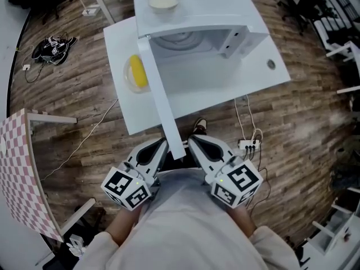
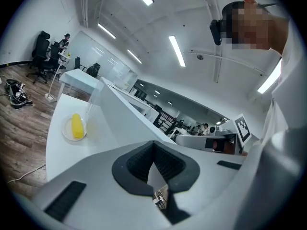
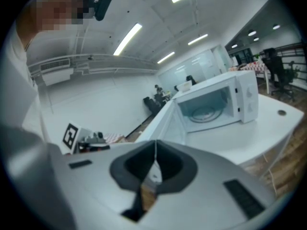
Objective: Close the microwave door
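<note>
Table (image 1: 225,89) ahead of both grippers. On it the microwave (image 1: 236,10), rear cut off by the frame. Door (image 1: 163,100) is wide open, its free edge between left gripper (image 1: 164,142) and right gripper (image 1: 190,140); contact unclear. Both clenched, empty. Bowl (image 1: 163,1) atop microwave. Plate (image 1: 127,83) with corn (image 1: 138,72) ahead-left of left gripper.

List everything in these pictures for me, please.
table: one, white, centre
microwave: one, white, on table, open
microwave door: one, white, swung toward person
bowl: one, cream, atop microwave
plate: one, pale, on table left of door
corn cob: one, yellow, on plate
chequered table: one, pink-white, far left
shoes: pair, dark, on floor
power strip: one, white, on floor
left gripper: one, grey, beside door edge, fingers shut
right gripper: one, grey, beside door edge, fingers shut
</note>
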`<control>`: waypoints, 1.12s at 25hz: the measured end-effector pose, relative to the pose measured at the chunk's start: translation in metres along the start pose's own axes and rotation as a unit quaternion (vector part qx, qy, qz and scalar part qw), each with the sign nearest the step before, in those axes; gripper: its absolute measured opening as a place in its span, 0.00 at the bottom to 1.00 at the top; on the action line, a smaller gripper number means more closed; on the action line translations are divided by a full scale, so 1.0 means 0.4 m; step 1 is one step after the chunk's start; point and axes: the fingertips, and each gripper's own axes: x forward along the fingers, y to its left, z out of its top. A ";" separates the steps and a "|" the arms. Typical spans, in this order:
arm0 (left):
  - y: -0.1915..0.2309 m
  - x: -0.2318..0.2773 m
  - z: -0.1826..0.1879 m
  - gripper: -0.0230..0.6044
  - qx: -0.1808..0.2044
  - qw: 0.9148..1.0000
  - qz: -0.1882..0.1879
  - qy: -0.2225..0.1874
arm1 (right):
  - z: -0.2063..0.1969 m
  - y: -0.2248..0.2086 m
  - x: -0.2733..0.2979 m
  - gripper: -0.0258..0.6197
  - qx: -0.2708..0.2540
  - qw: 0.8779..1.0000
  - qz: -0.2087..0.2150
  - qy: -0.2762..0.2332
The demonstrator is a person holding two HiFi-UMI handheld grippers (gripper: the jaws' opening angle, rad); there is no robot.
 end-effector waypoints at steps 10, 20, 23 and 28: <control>-0.027 0.040 -0.005 0.06 0.003 1.000 -0.015 0.013 | 0.006 -0.043 -0.040 0.08 0.029 0.999 -0.012 -0.016; -0.057 0.088 -0.010 0.06 0.004 0.999 -0.029 0.022 | 0.018 -0.088 -0.068 0.08 0.043 0.999 -0.019 -0.026; -0.063 0.103 -0.012 0.06 0.002 0.999 -0.033 0.024 | 0.017 -0.103 -0.071 0.08 0.046 0.998 -0.021 -0.026; -0.074 0.130 -0.012 0.06 0.001 0.999 -0.037 0.030 | 0.025 -0.130 -0.078 0.08 0.051 0.998 -0.024 -0.029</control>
